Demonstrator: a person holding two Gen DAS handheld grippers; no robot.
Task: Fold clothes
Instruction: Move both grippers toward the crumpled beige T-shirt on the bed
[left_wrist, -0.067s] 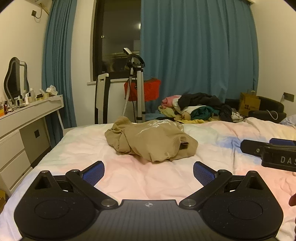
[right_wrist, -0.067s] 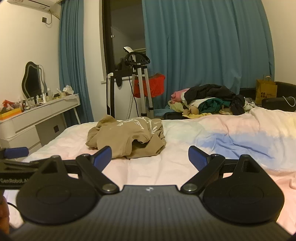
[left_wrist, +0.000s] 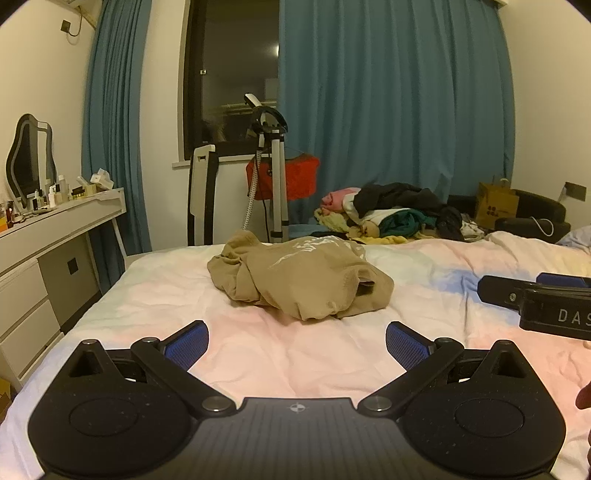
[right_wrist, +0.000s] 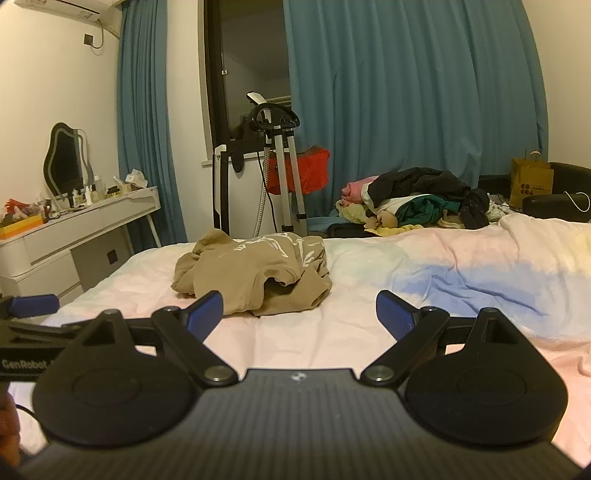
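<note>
A crumpled tan garment with a white print (left_wrist: 299, 280) lies in a heap on the pastel bedsheet (left_wrist: 280, 354); it also shows in the right wrist view (right_wrist: 255, 277). My left gripper (left_wrist: 297, 341) is open and empty, hovering over the sheet a short way in front of the garment. My right gripper (right_wrist: 299, 314) is open and empty, its left finger close to the garment's near edge. The right gripper shows at the right edge of the left wrist view (left_wrist: 535, 299). The left gripper shows at the left edge of the right wrist view (right_wrist: 29, 306).
A pile of mixed clothes (left_wrist: 399, 214) lies beyond the bed's far edge. A garment steamer stand (left_wrist: 269, 173) and a red item (left_wrist: 295, 177) stand by the window. A white dresser with a mirror (left_wrist: 48, 236) is on the left. A paper bag (left_wrist: 495, 203) is at right.
</note>
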